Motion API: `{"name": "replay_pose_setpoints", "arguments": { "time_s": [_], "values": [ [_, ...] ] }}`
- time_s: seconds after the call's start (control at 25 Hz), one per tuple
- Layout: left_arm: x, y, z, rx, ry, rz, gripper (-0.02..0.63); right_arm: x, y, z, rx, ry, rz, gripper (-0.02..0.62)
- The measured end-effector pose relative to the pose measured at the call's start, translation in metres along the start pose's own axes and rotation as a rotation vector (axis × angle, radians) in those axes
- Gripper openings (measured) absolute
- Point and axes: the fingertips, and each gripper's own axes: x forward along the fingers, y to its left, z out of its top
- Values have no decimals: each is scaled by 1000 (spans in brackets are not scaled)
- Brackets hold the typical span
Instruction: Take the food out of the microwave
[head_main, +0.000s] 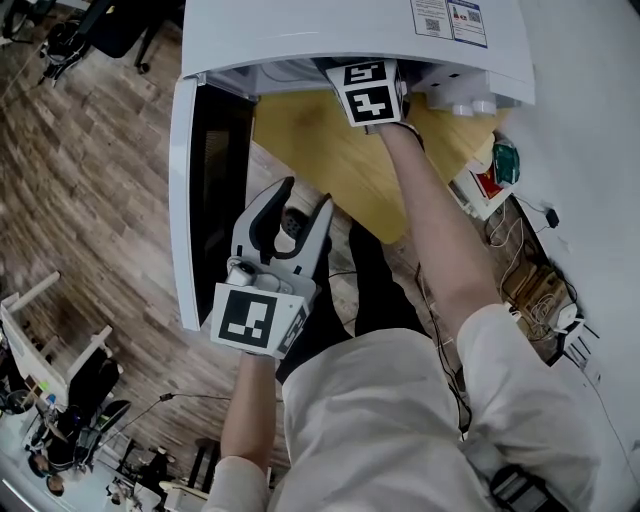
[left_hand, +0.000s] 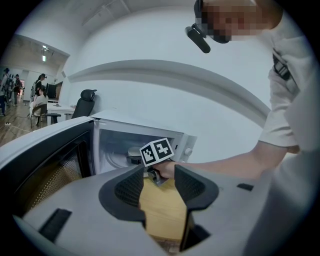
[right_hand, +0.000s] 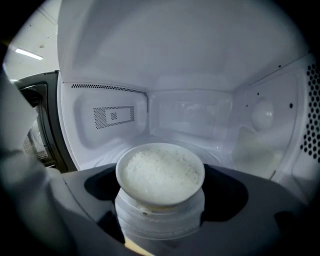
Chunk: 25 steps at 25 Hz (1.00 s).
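A plank-patterned wood floor (head_main: 90, 170) spreads below a yellow wooden tabletop (head_main: 320, 150), on which a white box-shaped microwave (head_main: 300, 30) stands with its dark-windowed door (head_main: 183, 200) swung wide. The round white bowl of rice (right_hand: 159, 172) sits just inside the cavity mouth, near the front. It has a flared rim, a flat mound of white grains up to the brim and a frosted, ribbed lower body.

The right gripper (right_hand: 161, 192) reaches in, its jaws set against either side of that lower body and apparently clamped on it. The left gripper (head_main: 305, 198) hangs outside by the door with its jaws spread and nothing between them.

The bowl looks rigid and fairly light, but smooth-walled, open-topped and full. The ribbed waist under the rim is probably the safest hold, and the bowl should come out level so that no rice spills.
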Motion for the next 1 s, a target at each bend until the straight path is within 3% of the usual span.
{"name": "replay_pose_setpoints", "arguments": {
  "time_s": [1.0],
  "values": [
    [-14,-37,29,-21,-110,155,184,-90,44,2,-71,-50,213,495]
  ]
}}
